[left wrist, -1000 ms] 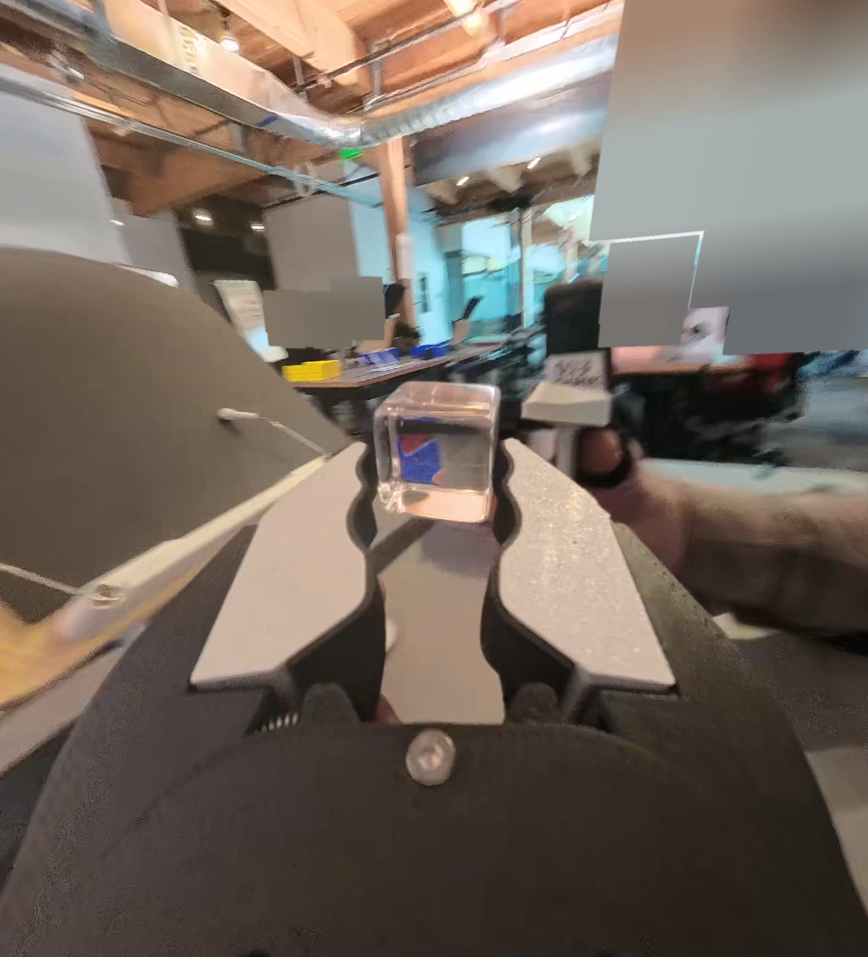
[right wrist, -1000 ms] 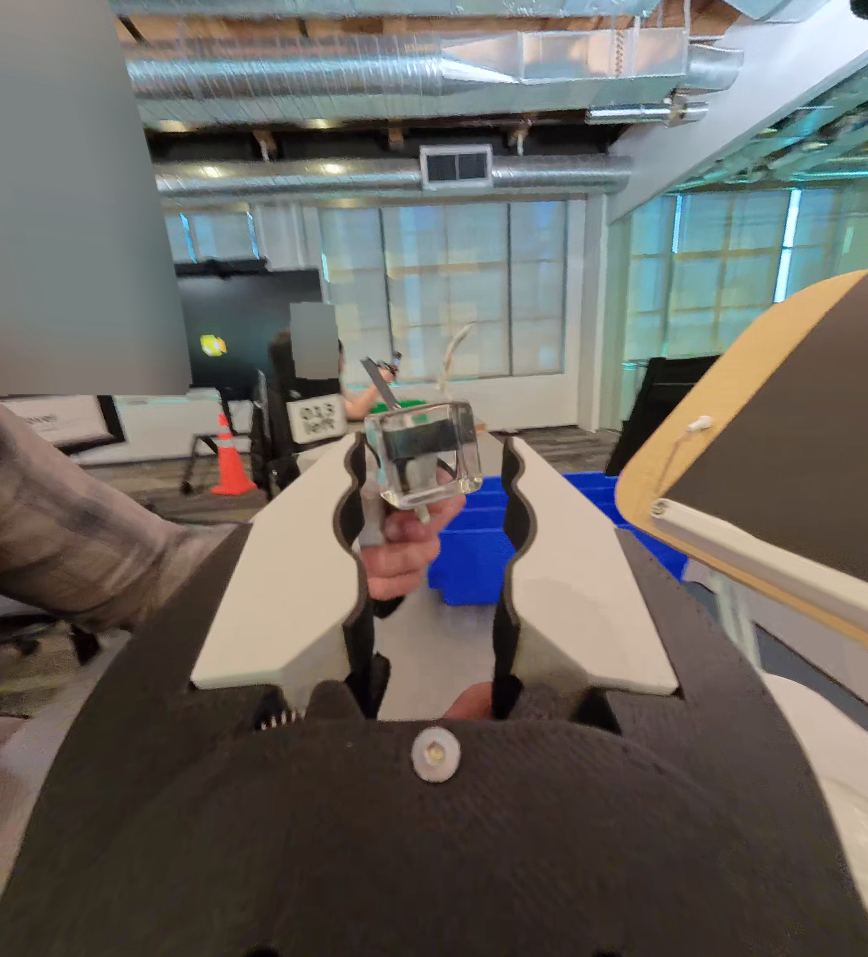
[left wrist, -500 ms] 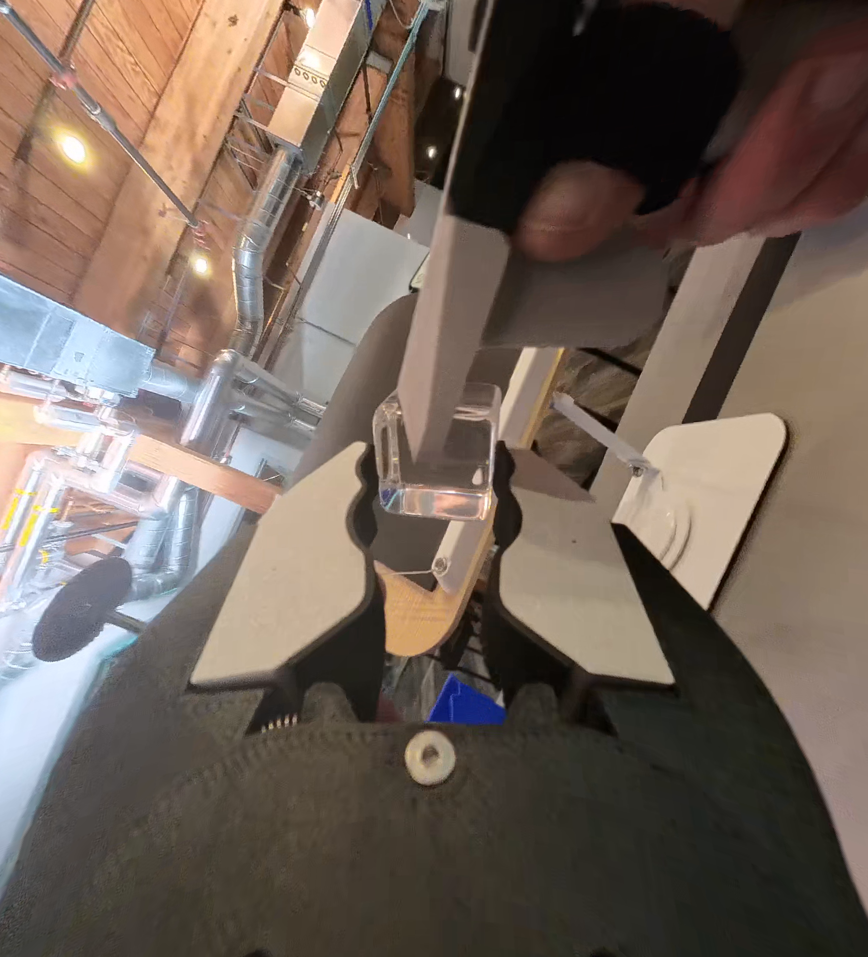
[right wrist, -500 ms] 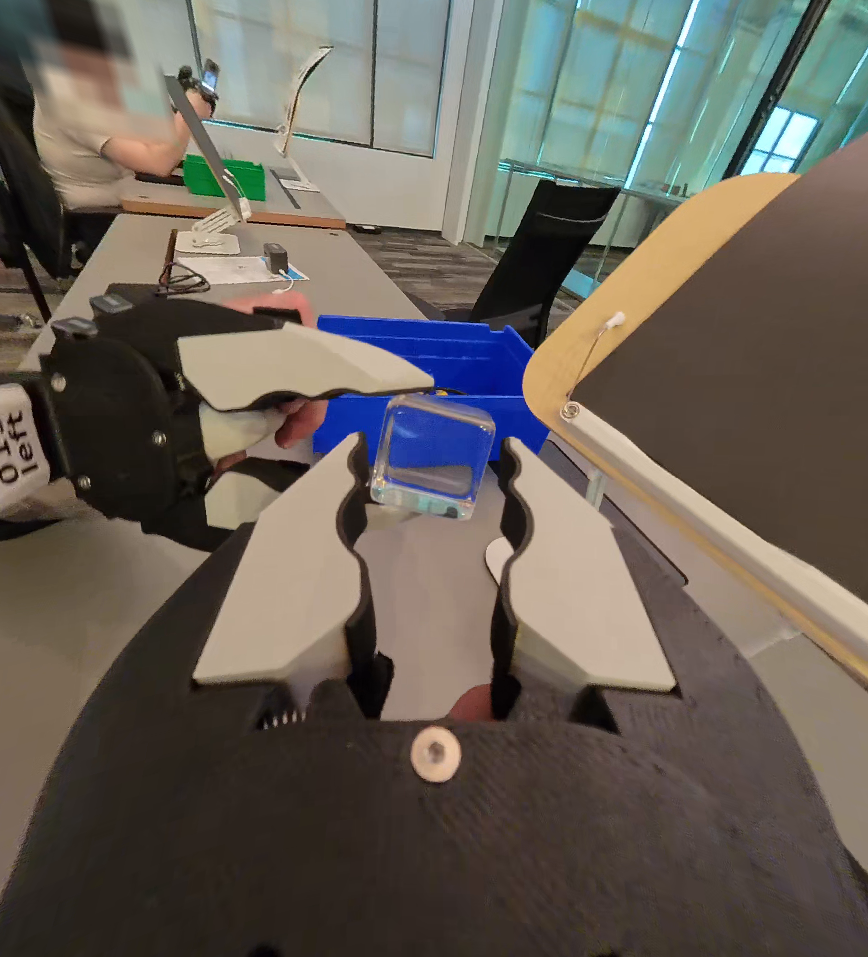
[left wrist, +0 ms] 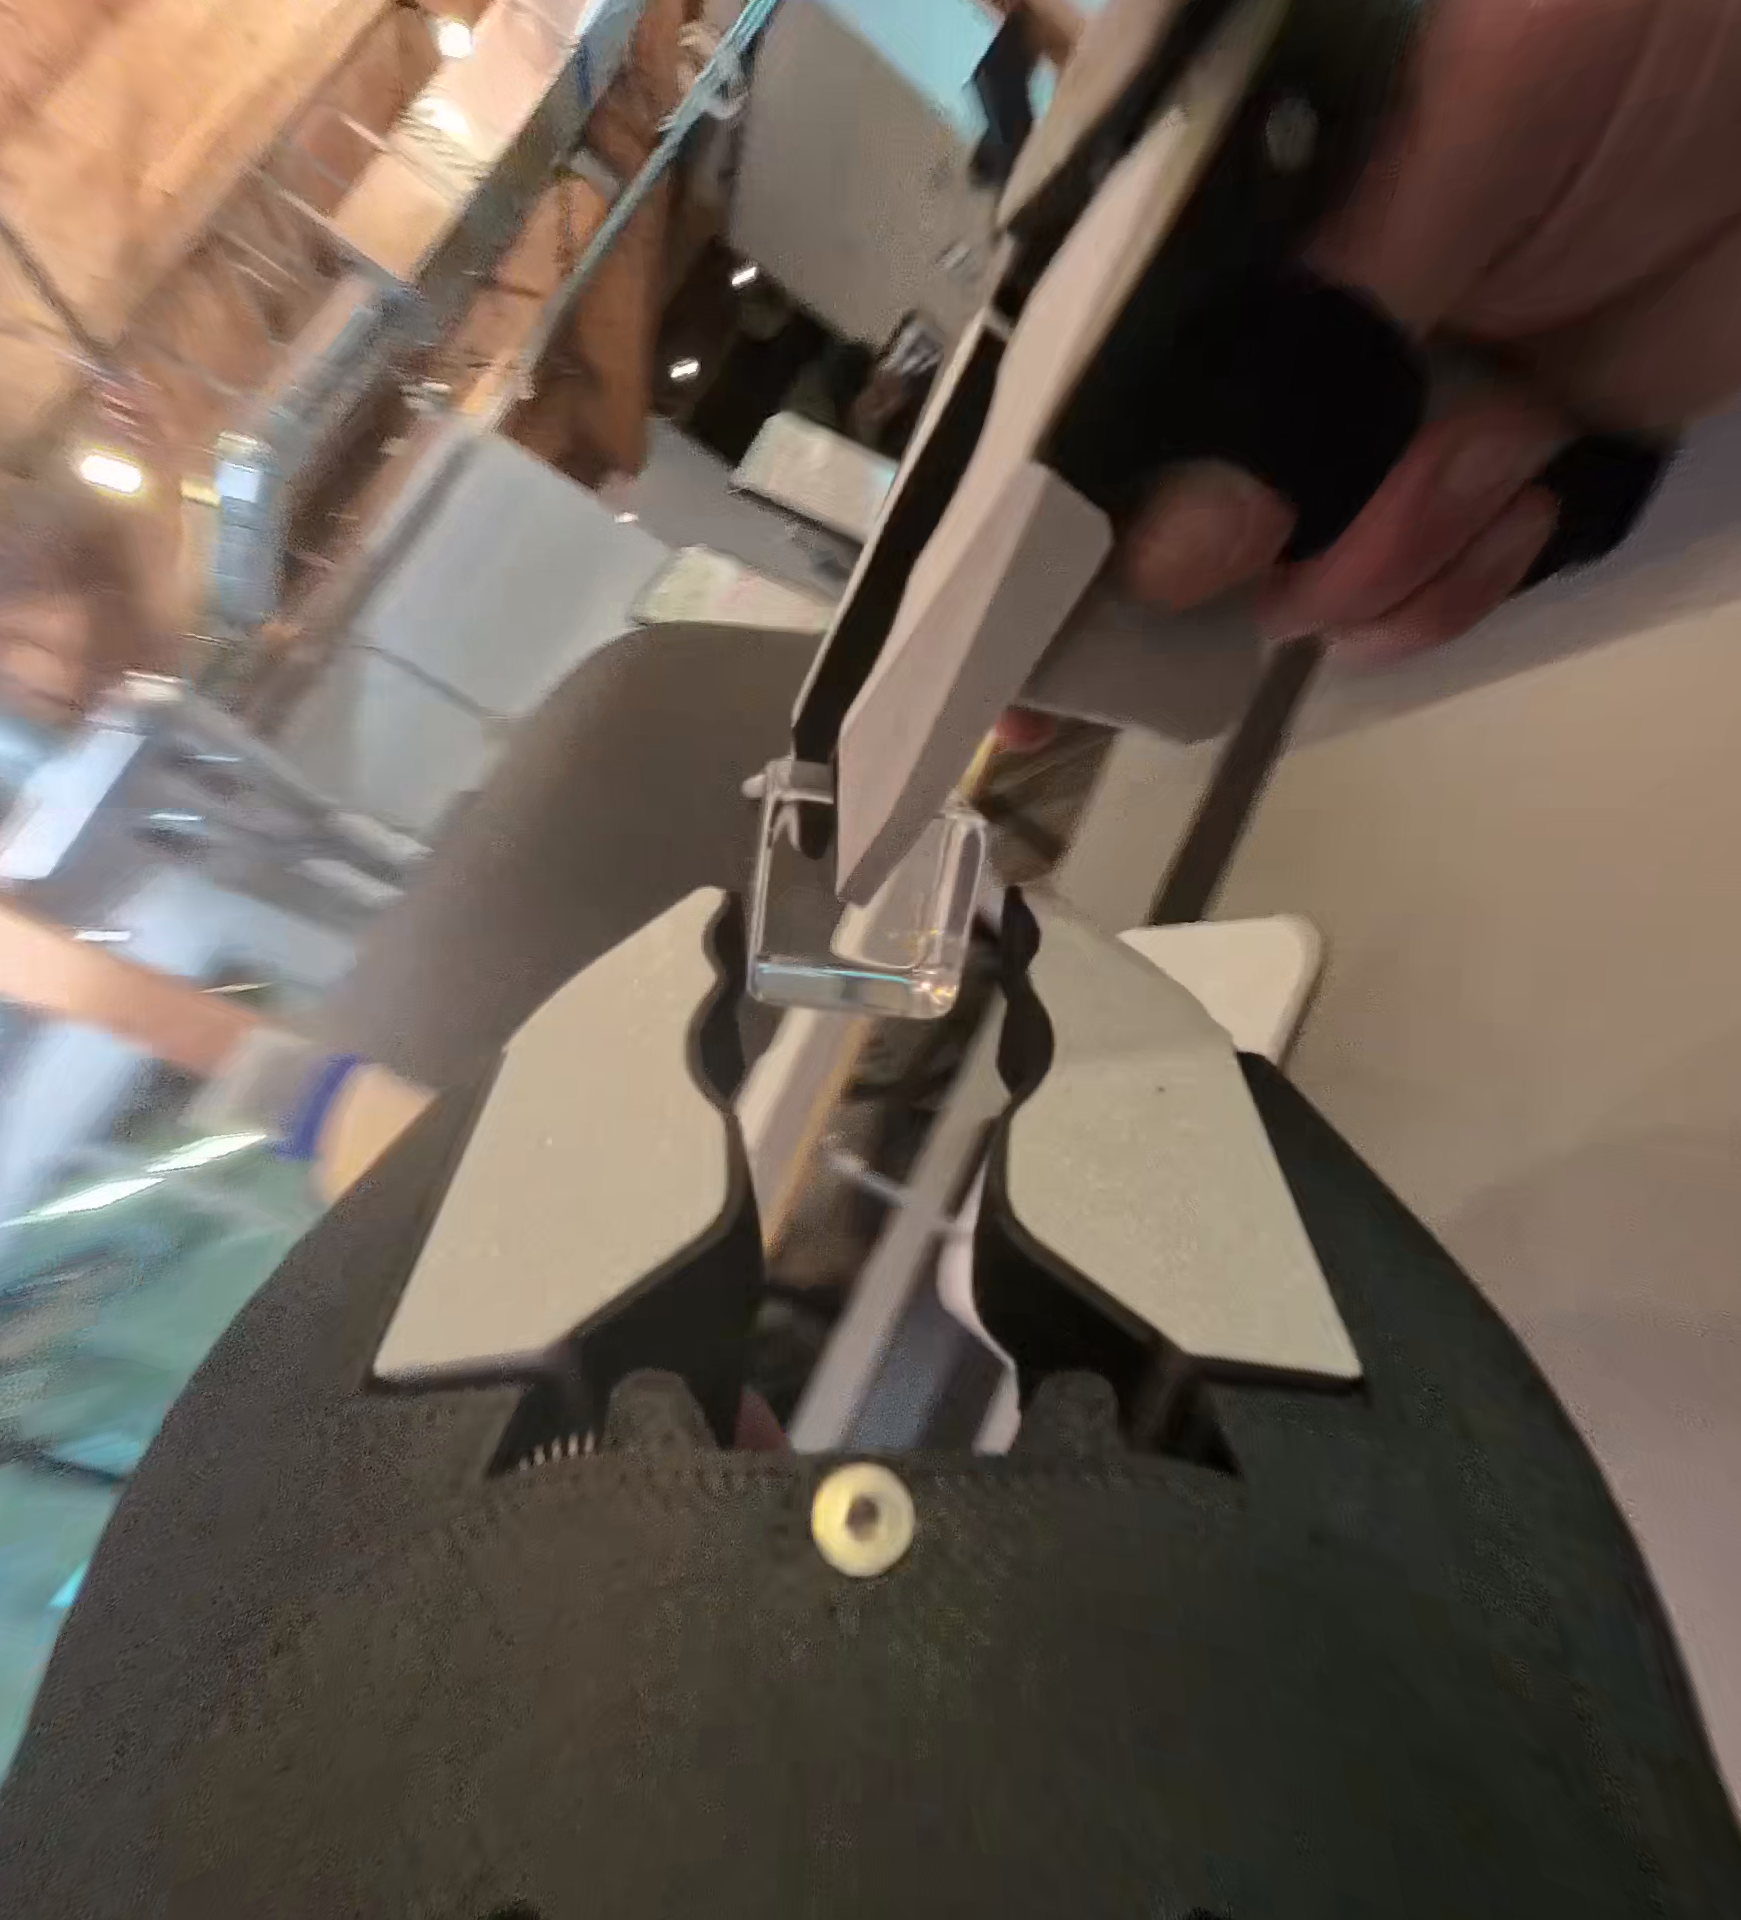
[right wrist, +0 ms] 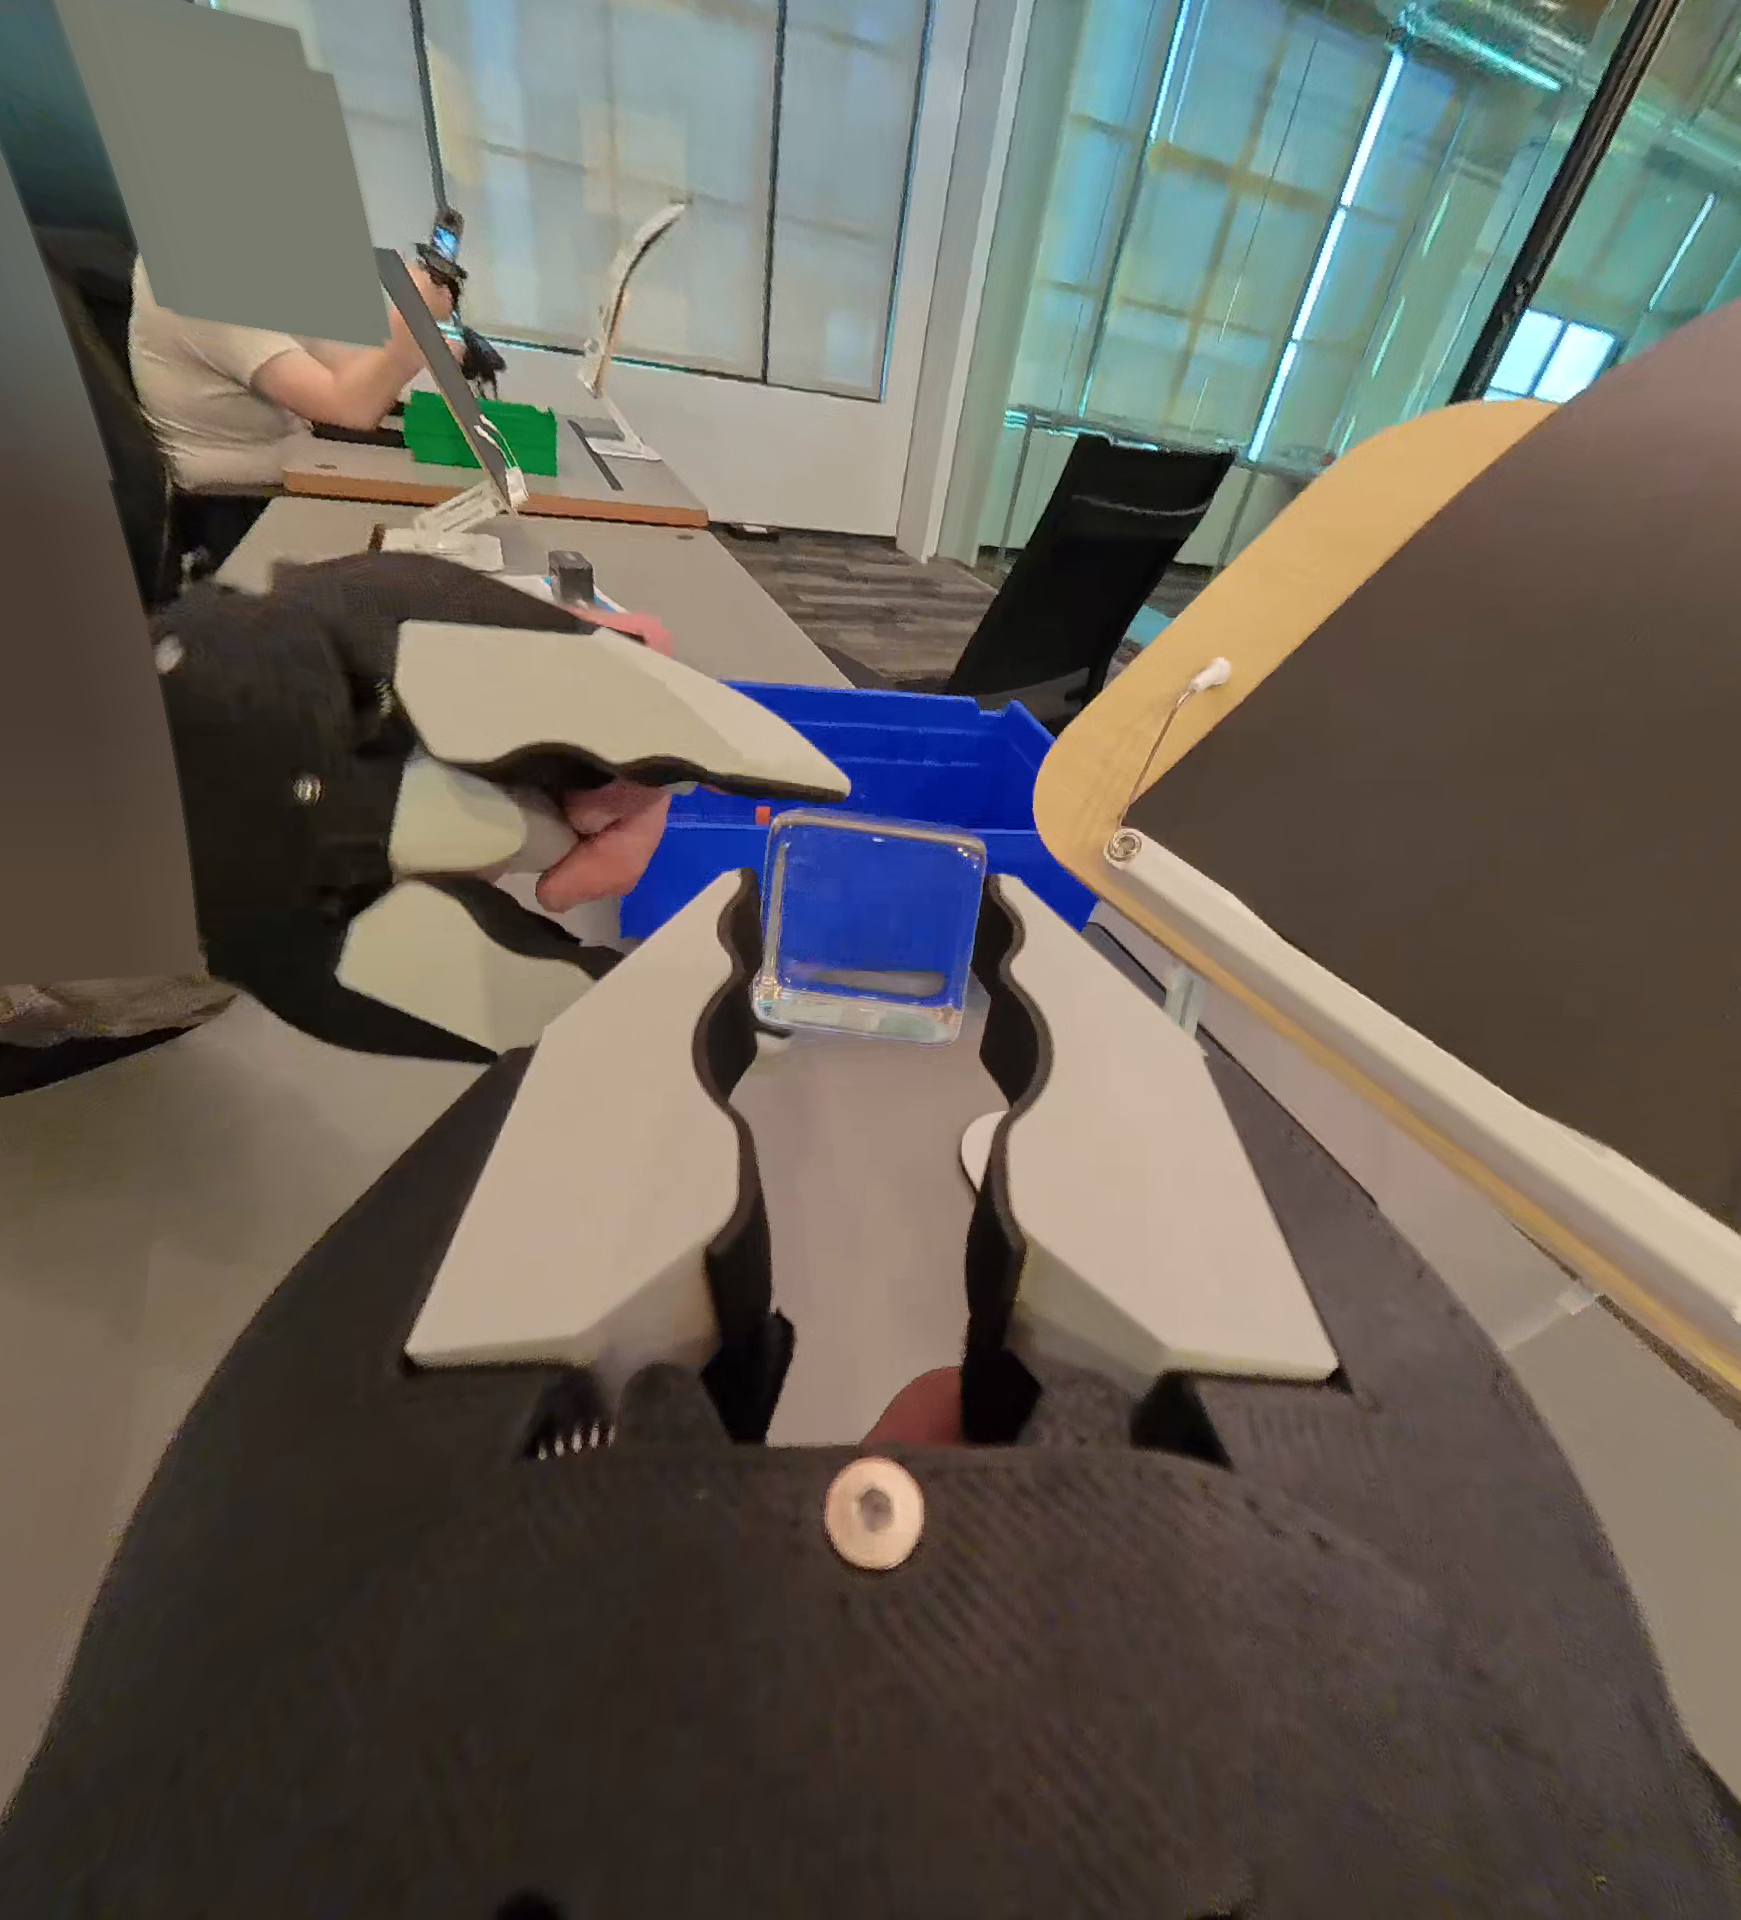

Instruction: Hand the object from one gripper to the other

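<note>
From my station I can read no writing in either wrist view. The left wrist view is smeared by motion blur, so any lettering in the room behind is lost. In the right wrist view the far desks and windows show no sign, number or brand I can read.

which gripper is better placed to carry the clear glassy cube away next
Probably the right. The right gripper has its jaws against two opposite sides of the clear glassy cube. The left gripper also brackets it, but whether it grips is unclear; it likely just needs to let go.
</note>
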Demonstrator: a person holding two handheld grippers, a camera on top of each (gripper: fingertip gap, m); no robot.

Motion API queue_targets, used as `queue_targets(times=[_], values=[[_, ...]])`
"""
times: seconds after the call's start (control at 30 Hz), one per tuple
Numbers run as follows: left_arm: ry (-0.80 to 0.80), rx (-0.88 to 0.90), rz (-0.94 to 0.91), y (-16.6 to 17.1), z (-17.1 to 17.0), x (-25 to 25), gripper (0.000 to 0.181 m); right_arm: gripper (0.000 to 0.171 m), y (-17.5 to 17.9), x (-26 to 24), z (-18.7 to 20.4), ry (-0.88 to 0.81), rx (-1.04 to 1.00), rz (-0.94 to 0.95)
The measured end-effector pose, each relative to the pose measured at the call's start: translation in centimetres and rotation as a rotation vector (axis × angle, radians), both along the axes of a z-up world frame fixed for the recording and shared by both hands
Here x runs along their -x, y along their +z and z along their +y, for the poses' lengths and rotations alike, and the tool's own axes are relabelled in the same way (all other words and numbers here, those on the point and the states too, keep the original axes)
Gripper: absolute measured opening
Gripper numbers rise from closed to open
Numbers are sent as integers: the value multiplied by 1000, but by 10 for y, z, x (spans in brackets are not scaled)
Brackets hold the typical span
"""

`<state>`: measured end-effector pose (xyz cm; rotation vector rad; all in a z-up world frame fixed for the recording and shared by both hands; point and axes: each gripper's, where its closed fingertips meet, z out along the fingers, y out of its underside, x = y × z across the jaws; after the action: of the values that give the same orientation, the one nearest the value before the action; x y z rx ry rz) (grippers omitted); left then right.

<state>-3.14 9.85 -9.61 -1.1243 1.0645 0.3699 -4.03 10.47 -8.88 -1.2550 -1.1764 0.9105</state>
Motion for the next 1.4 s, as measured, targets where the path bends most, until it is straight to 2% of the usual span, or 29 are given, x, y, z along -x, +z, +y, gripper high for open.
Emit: queue_targets(times=[0.03, 0.13, 0.23, 0.3, 0.4, 0.6, 0.77, 1.0, 1.1, 1.2, 1.3, 1.4], values=[[-68, 85, -63, 0, -3, -1, 47, 38, 0, -2, 1, 7, -14, -3], [-248, 422, -322, 5, -10, 4, 49, 38, 5, -8, -9, 66, -150, -5], [-486, 765, -661, 20, -19, 10, 52, 38, 4, -10, -25, 112, -341, -67], [-646, 967, -783, 21, -28, 11, 58, 38, 1, -10, -34, 137, -448, -110], [-774, 1158, -832, 10, -36, 6, 65, 38, -1, -9, -54, 204, -557, -122], [-964, 1296, -873, -3, -52, -13, 65, 38, -5, -8, -71, 259, -672, -149], [-1046, 1302, -848, -4, -65, -21, 51, 39, -8, -8, -75, 269, -724, -164], [-983, 1165, -825, -3, -58, -20, 49, 38, -9, -9, -69, 220, -806, -191], [-931, 1089, -828, -1, -50, -16, 48, 55, -5, -12, -64, 193, -797, -200], [-852, 975, -820, 2, -40, -8, 48, 59, 2, -17, -53, 182, -638, -164], [-736, 807, -762, 3, -30, -4, 48, 54, 16, -17, -46, 220, -332, -26], [-678, 675, -730, 9, -28, -2, 48, 52, 18, -13, -41, 259, -118, 62]])
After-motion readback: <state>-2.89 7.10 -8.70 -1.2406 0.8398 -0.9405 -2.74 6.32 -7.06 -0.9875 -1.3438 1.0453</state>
